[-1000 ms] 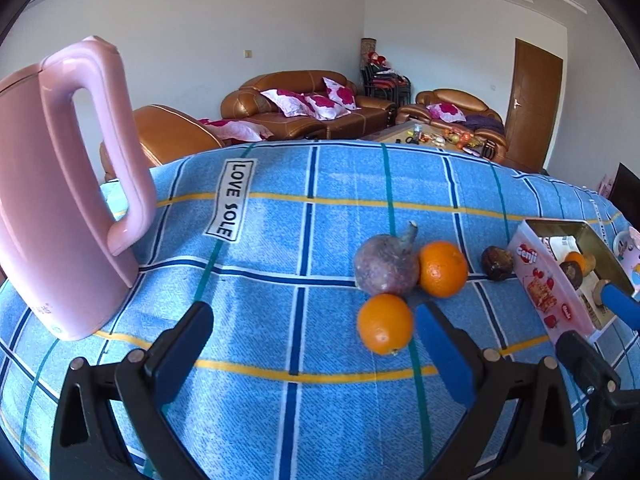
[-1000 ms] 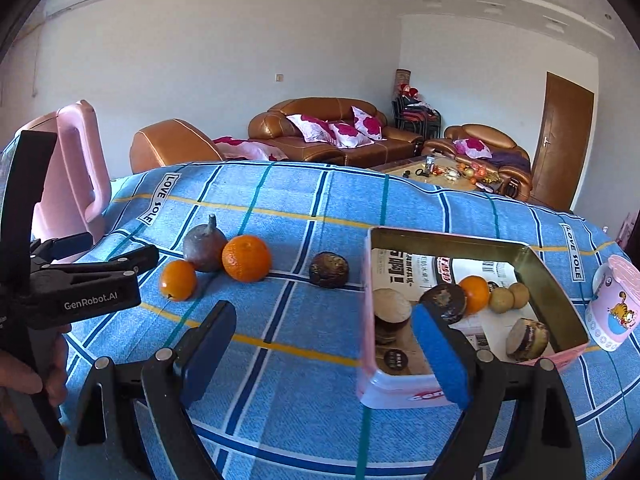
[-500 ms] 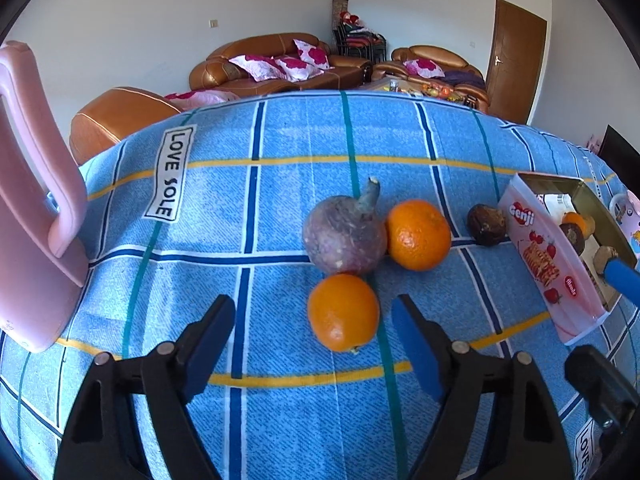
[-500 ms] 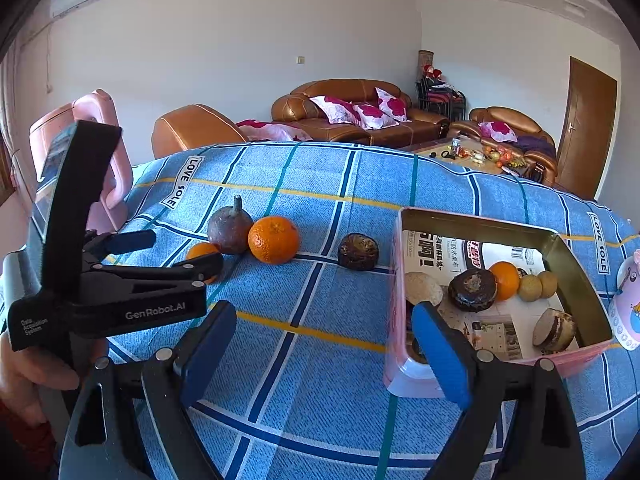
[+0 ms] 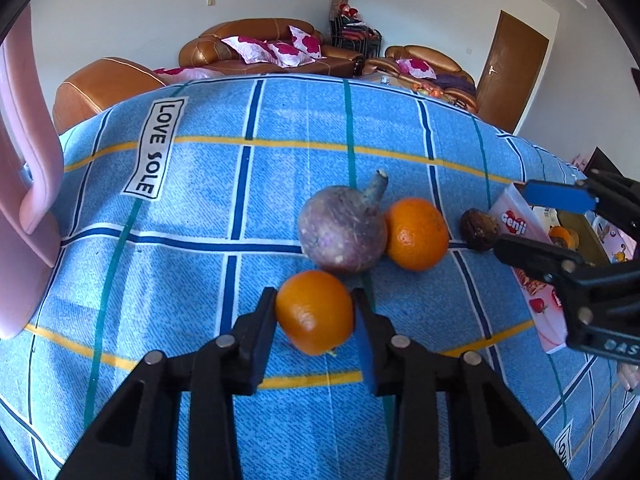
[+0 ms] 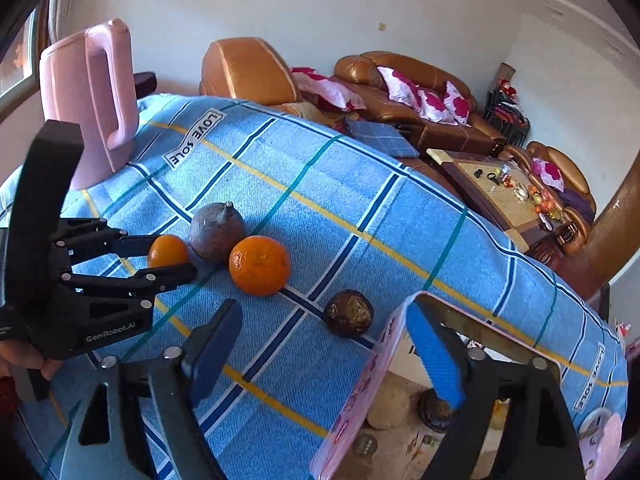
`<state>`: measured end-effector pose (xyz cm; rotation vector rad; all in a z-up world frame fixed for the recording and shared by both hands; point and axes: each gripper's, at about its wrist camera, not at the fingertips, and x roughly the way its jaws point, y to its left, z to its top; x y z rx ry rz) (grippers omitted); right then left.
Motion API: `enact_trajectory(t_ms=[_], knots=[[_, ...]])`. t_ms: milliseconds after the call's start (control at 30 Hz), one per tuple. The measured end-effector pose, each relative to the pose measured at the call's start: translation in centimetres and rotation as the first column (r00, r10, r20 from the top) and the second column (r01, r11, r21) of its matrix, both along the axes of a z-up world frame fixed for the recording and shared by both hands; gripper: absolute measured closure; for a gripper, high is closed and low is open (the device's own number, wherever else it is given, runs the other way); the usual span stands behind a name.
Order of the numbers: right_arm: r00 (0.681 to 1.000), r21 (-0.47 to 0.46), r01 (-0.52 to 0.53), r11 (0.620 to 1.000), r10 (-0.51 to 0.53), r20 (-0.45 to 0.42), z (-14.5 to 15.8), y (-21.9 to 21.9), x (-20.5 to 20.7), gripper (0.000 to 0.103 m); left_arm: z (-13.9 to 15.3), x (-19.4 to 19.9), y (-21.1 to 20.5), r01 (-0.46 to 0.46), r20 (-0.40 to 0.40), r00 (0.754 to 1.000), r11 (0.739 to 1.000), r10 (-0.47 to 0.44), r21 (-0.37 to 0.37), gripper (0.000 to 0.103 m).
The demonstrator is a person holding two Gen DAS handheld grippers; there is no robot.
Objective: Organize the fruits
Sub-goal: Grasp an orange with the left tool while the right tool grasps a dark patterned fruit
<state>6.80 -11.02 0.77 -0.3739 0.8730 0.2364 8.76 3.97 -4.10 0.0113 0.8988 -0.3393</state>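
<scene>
My left gripper (image 5: 315, 310) is shut on a small orange (image 5: 315, 312) that rests on the blue checked tablecloth; it also shows in the right wrist view (image 6: 168, 251). Just beyond it lie a purple round fruit with a stem (image 5: 342, 234), a larger orange (image 5: 416, 234) and a dark brown fruit (image 5: 478, 234). The pink tin box (image 6: 360, 396) holds several fruits. My right gripper (image 6: 324, 344) is open, its jaws astride the box's near wall, with nothing between them but that wall.
A pink kettle (image 6: 94, 92) stands at the table's far left corner. A pink cup (image 6: 600, 436) stands right of the box. Sofas and a coffee table lie beyond the table edge.
My left gripper moved forward and closed on the small orange. My right gripper swung left and lower over the near wall of the box.
</scene>
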Motion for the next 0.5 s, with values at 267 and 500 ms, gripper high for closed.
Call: enact_trajectory(t_ms=[267, 500], knots=[[0.984, -0.182, -0.059, 0.982, 0.027, -0.175, -3.5, 0.2, 3.9, 0.065, 0.0, -0.1, 0.6, -0.004, -0.003, 1.000, 1.000, 0.004, -0.017, 0.066], [0.962, -0.211, -0.098, 0.973, 0.039, -0.270, -3.2, -0.7, 5.4, 0.066, 0.1, 0.0, 0.5, -0.006, -0.004, 1.000, 1.000, 0.006, -0.019, 0.066]])
